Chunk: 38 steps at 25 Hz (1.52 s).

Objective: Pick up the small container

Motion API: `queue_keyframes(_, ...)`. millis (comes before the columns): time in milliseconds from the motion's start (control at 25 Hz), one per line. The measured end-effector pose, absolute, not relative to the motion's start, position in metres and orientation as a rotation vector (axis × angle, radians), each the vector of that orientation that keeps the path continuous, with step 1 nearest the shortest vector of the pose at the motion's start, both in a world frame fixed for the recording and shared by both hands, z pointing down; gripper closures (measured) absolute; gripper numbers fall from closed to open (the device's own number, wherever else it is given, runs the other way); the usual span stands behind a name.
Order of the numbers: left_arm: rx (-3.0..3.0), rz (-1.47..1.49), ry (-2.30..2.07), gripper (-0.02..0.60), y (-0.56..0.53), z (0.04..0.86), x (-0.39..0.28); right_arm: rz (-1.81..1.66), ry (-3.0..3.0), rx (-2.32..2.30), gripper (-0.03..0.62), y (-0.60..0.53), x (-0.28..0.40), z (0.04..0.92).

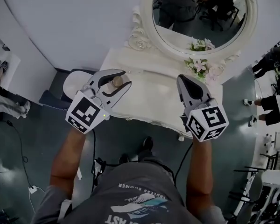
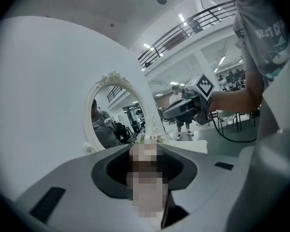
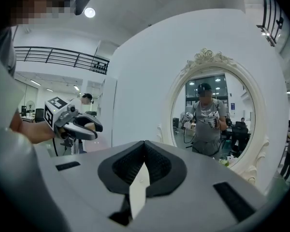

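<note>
white vanity table (image 1: 154,99) under an oval mirror (image 1: 200,13) — its top is bare between the grippers, with flowers (image 1: 199,65) at the back edge. left gripper (image 1: 124,78) clamps the small container (image 1: 117,81), blurred in its own view; right gripper (image 1: 183,78) is closed and empty.

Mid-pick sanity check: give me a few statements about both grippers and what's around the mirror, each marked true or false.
1. The left gripper has its jaws closed on the small container. True.
2. The right gripper holds the flowers. False: its jaws are together with nothing between them.
3. The flowers sit at the foot of the mirror, on the right gripper's side. True.
4. The mirror is rectangular. False: it is oval, with an ornate white frame.
</note>
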<state>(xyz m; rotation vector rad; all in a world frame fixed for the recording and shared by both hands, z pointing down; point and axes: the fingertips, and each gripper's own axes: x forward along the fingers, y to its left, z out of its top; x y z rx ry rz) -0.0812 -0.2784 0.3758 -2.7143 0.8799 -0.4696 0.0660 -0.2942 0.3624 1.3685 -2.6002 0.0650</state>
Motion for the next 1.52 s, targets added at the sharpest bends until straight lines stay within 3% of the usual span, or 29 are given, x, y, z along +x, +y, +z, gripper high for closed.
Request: queue_keyframes(1520, -2.719, -0.417, 0.944, 0.449, -0.247, 0.365, -0.110, -0.058, -2.571, 1.246, 0.569, -0.263, 0.027, 0.346)
